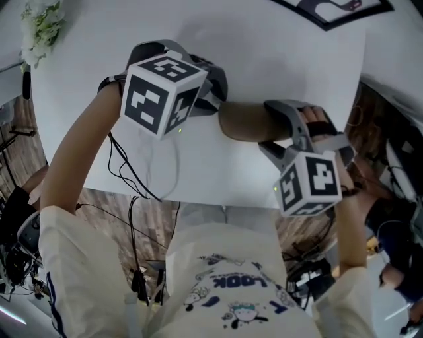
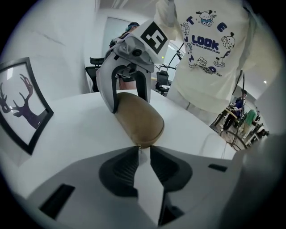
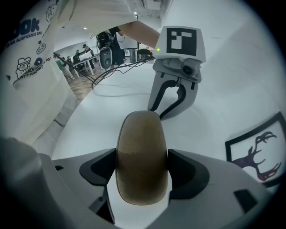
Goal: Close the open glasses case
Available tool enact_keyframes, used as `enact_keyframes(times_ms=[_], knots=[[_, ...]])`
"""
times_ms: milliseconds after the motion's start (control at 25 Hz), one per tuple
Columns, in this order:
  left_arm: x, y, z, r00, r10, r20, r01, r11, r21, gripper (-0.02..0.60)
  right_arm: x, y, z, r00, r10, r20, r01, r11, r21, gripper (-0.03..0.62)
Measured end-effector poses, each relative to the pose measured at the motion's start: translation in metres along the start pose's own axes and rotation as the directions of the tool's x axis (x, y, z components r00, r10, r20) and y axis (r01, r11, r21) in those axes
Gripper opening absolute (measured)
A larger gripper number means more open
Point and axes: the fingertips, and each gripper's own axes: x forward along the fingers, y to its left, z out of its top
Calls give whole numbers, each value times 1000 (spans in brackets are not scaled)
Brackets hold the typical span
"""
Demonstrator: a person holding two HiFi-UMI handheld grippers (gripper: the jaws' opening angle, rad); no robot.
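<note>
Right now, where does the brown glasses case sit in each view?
Head view: glasses case at centre, on the white table.
Left gripper view: glasses case at centre, just beyond the left tongs.
Right gripper view: glasses case at lower centre, between the right tongs.
Shared landmark: black-framed picture, at top right, left edge and right edge in turn.

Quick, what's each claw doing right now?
Left claw: closed on the tip of the glasses case.
Right claw: closed across the glasses case.
</note>
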Motion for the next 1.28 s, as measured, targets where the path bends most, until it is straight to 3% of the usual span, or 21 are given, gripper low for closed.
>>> enact_keyframes(times_ms=[280, 480, 760, 1000, 1280], knots=[[7, 6, -8, 999, -44, -21, 45, 998, 40, 54, 7, -4, -4, 1000, 19, -2, -19, 999, -27, 336], [4, 9, -2, 999, 10, -37, -7, 998, 62, 11, 2, -2, -6, 1000, 19, 1, -19, 999, -43, 337], [1, 6, -7, 997, 71, 0, -71, 997, -41, 3, 6, -3, 0, 1000, 15, 5, -14, 999, -41, 337], [2, 7, -5, 984, 178, 11, -174, 969, -174, 0, 8, -2, -4, 1000, -15, -8, 15, 1000, -20, 337], [2, 7, -3, 964, 266, -13, -265, 952, -156, -2, 10, -5, -12, 999, -35, -15, 36, 998, 45, 344]])
